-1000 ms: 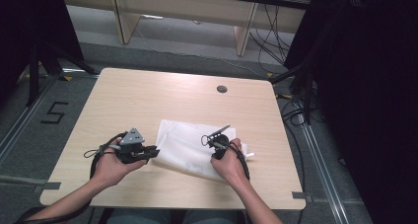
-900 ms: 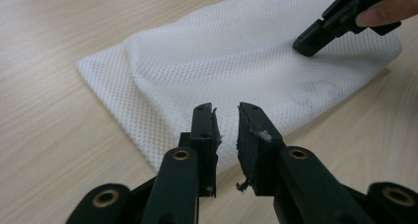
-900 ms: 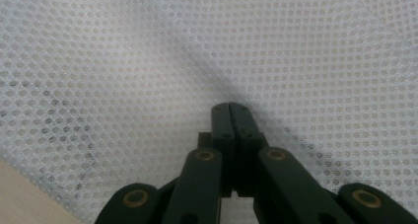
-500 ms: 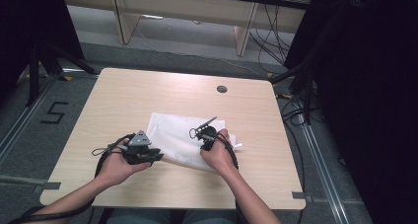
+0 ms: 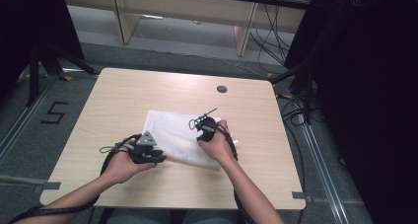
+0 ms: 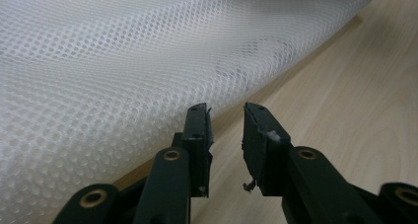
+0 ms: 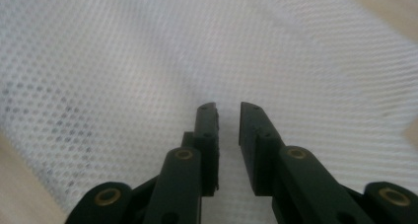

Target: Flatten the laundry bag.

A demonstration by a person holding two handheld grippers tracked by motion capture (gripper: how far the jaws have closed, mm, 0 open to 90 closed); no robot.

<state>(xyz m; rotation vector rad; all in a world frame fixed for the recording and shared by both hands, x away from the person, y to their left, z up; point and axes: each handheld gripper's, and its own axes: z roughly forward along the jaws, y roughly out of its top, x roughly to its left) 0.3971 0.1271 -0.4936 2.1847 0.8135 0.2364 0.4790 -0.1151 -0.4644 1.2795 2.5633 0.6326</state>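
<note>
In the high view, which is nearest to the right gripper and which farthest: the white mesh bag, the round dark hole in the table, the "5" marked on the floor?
1. White mesh bag, directly under the right gripper.
2. Round dark hole, beyond it on the wooden table.
3. Floor mark "5", far left, off the table.

White perforated mesh cloth (image 5: pixel 177 137) on a smooth, matt pale wood-grain table (image 5: pixel 123 95); matt black hand-held gripper (image 6: pixel 226 130).
</note>
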